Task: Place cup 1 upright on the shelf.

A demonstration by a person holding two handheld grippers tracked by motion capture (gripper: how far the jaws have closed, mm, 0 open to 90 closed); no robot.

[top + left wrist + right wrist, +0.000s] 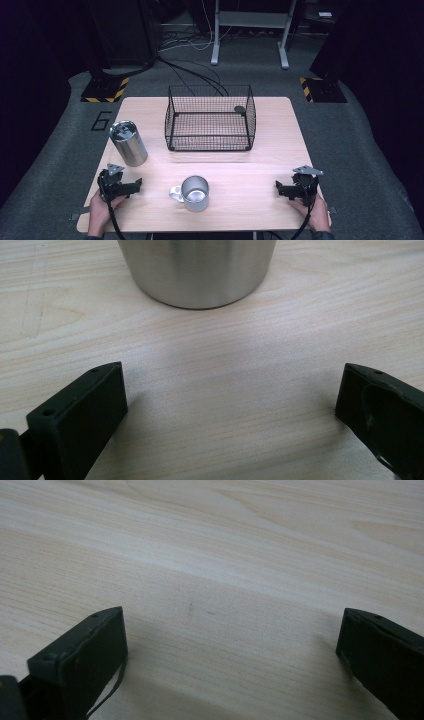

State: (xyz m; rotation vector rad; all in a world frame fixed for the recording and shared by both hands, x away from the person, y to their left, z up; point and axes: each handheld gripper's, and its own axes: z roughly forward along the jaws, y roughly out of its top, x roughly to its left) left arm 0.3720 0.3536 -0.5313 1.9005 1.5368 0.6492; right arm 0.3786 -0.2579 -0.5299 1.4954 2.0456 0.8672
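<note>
Left gripper point(136, 185) rests low on the table point(260, 165), jaws spread wide, nothing held; right gripper point(279, 189) likewise. Steel mug point(194, 193) stands between the two, nearer the left, apart from both. Steel tumbler point(128, 143) stands just beyond the left gripper.

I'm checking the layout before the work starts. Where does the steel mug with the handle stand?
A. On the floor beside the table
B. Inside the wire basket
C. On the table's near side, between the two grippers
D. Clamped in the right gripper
C: in the high view the mug stands upright on the bare table, nearer than the wire basket, between the open left gripper and right gripper, touching neither.
</note>
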